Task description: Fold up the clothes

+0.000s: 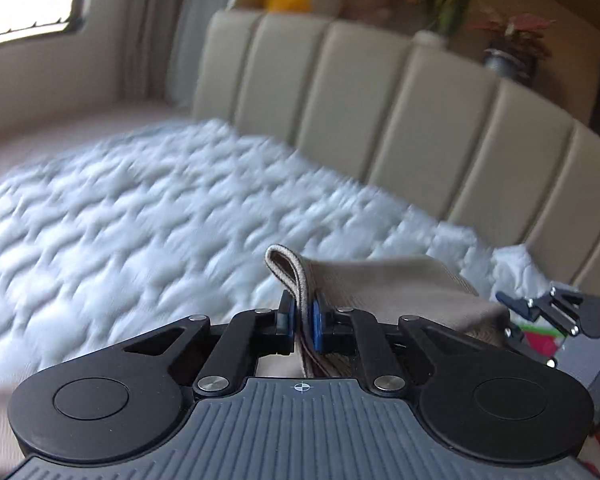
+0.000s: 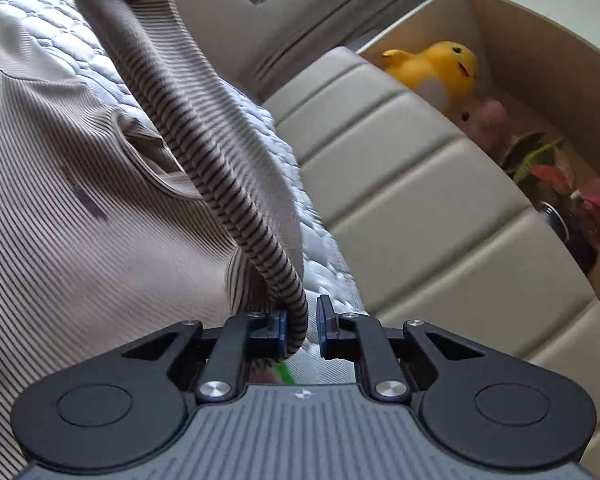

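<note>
A beige, finely striped garment [image 2: 80, 248] lies partly spread on the white quilted bed cover [image 1: 140, 208]. My left gripper [image 1: 300, 316] is shut on a folded edge of the garment [image 1: 380, 284], which loops up above the blue pads. My right gripper [image 2: 302, 328] stands a little open. A rolled striped hem [image 2: 220, 168] hangs between its fingers, resting against the left pad with a gap to the right pad. From there the hem stretches up to the top left of the right wrist view.
A beige padded headboard [image 1: 400, 120] runs behind the bed. On the ledge behind it sit a yellow plush toy [image 2: 440, 68], a pink plush toy and potted plants [image 1: 512, 44]. The black linkage of the other gripper [image 1: 560, 312] shows at right in the left wrist view.
</note>
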Tool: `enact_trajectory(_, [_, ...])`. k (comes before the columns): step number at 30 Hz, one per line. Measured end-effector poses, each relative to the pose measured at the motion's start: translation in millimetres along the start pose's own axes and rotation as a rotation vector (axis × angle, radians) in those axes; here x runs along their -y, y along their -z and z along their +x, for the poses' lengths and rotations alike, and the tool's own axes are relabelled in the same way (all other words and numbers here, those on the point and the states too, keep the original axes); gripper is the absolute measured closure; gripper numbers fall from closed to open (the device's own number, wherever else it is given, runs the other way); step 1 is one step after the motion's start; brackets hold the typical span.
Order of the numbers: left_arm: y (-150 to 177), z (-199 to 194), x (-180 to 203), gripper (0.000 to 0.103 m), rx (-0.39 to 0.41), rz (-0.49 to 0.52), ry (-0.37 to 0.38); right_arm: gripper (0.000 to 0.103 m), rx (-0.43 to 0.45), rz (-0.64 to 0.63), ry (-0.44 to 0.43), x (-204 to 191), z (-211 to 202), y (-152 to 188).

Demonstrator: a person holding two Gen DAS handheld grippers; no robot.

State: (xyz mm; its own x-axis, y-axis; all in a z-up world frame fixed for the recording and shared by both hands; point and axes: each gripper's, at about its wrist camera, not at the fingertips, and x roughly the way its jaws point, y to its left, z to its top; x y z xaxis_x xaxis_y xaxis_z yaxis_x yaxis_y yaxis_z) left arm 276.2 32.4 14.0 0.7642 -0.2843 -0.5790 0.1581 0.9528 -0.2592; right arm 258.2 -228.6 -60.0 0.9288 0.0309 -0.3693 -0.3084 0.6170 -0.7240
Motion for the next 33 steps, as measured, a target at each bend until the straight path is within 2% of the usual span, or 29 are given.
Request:
enact_trajectory(3, [-11,12,13,0.093,0.012,0.046,-0.016,0.085,-0.022,-0.078,-0.055,-12,3,13])
enact_trajectory(6, [17,31,-4,0.093,-0.083,0.03,-0.079,0.083,-0.019,-0.045,-0.125,-20,0,18])
enact_trajectory(8, [35,34,-20,0.093,-0.136,0.02,-0.114,0.071,0.0,0.039,-0.172,-12,-5,15])
enact_trajectory(10, [48,34,-35,0.092,-0.168,0.003,-0.127,0.038,0.018,0.123,-0.219,-3,-9,13])
enact_trajectory(11, [51,32,-40,0.089,-0.168,-0.01,-0.118,0.033,0.029,0.166,-0.242,1,-12,11])
enact_trajectory(16, [56,23,-52,0.088,-0.138,-0.089,-0.091,0.01,0.109,0.454,-0.331,38,-32,-5])
enact_trajectory(18, [55,14,-51,0.082,-0.11,-0.119,-0.089,0.0,0.14,0.606,-0.366,50,-30,-12])
enact_trajectory(20, [52,3,-48,0.065,-0.071,-0.127,-0.085,0.0,0.148,0.822,-0.455,62,-17,-18])
enact_trajectory(23, [43,-12,-42,0.057,0.019,-0.102,-0.029,0.0,0.075,1.15,-0.64,64,30,-18])
enact_trajectory(24, [41,-13,-42,0.053,0.036,-0.117,0.015,0.0,0.014,1.201,-0.626,57,46,-16])
enact_trajectory(25, [39,-12,-42,0.044,0.049,-0.139,0.063,0.0,-0.075,1.216,-0.564,47,62,-11])
enact_trajectory(26, [41,-4,-42,0.039,0.033,-0.144,0.087,0.0,-0.168,1.208,-0.495,37,77,-6])
enact_trajectory(27, [44,6,-41,0.039,0.006,-0.144,0.102,0.0,-0.241,1.193,-0.442,27,88,0])
enact_trajectory(30, [57,33,-47,0.045,-0.072,-0.145,0.107,0.0,-0.215,1.076,-0.367,6,84,3])
enact_trajectory(31, [63,41,-51,0.049,-0.097,-0.146,0.099,0.0,-0.222,1.036,-0.358,3,82,-1])
enact_trajectory(33, [63,44,-53,0.049,-0.108,-0.13,0.105,0.0,-0.259,0.944,-0.349,-5,86,-12])
